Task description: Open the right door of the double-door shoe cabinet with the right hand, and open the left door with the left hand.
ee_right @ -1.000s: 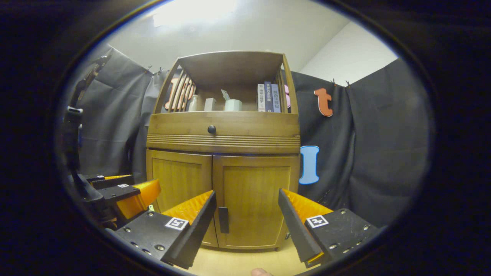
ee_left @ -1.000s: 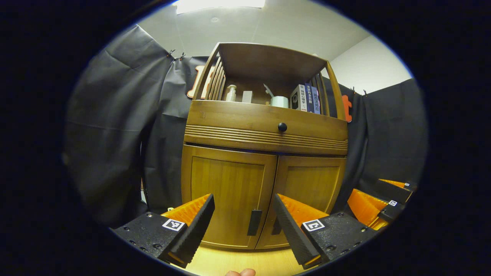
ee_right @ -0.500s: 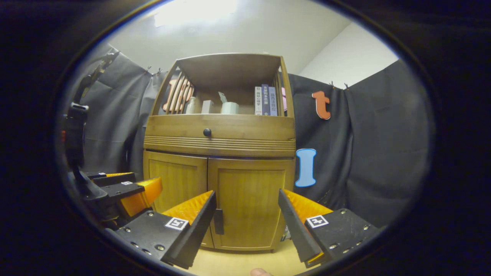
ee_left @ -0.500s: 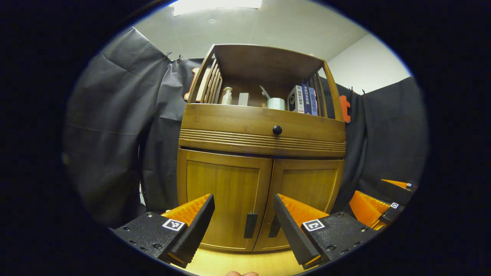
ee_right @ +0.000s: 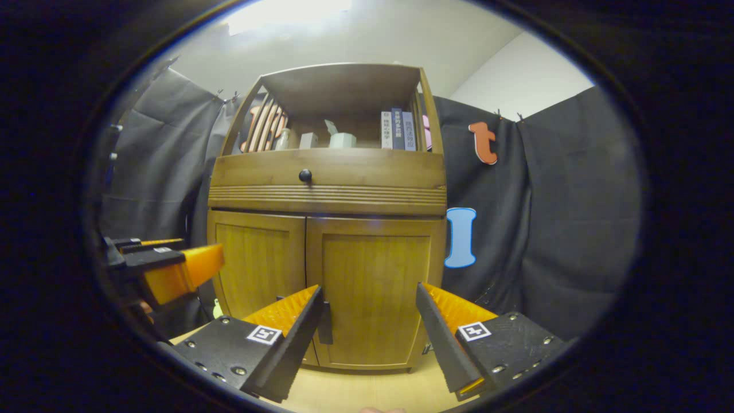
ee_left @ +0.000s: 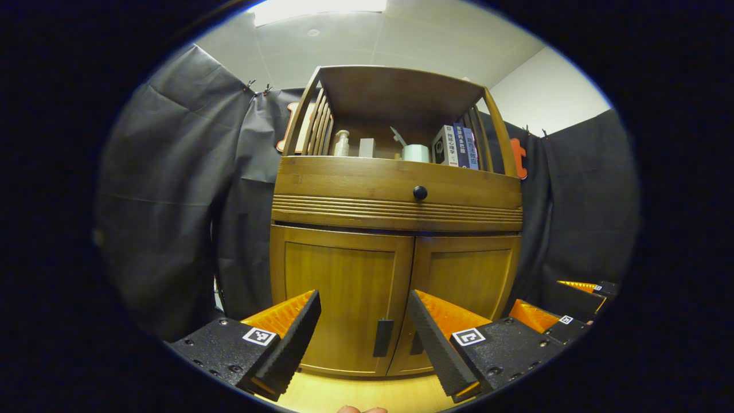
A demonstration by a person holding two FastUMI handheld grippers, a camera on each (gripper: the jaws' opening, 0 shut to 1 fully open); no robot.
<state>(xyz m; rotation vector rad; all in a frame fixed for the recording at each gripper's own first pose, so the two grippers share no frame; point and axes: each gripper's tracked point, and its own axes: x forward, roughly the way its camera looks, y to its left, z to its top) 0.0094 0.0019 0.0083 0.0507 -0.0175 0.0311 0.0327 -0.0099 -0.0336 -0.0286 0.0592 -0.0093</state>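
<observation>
The left gripper (ee_left: 362, 338) had its fingers wide apart and held nothing. The right gripper (ee_right: 370, 338) was wide open too, with nothing in it. The shoe cabinet (ee_left: 395, 252) stood right in front of both. Its left door (ee_left: 338, 298) and right door (ee_right: 373, 292) were both shut. Each door had a dark handle (ee_left: 383, 338) near the middle seam. Neither gripper touched a handle. Books (ee_left: 456, 146) stood on the top shelf, above a drawer knob (ee_left: 420, 193).

The brown wooden double-door shoe cabinet (ee_left: 395, 241) stands upright; its left door (ee_left: 338, 298) and right door (ee_right: 373, 298) are shut, with dark vertical handles (ee_left: 383, 338) at the centre seam.
</observation>
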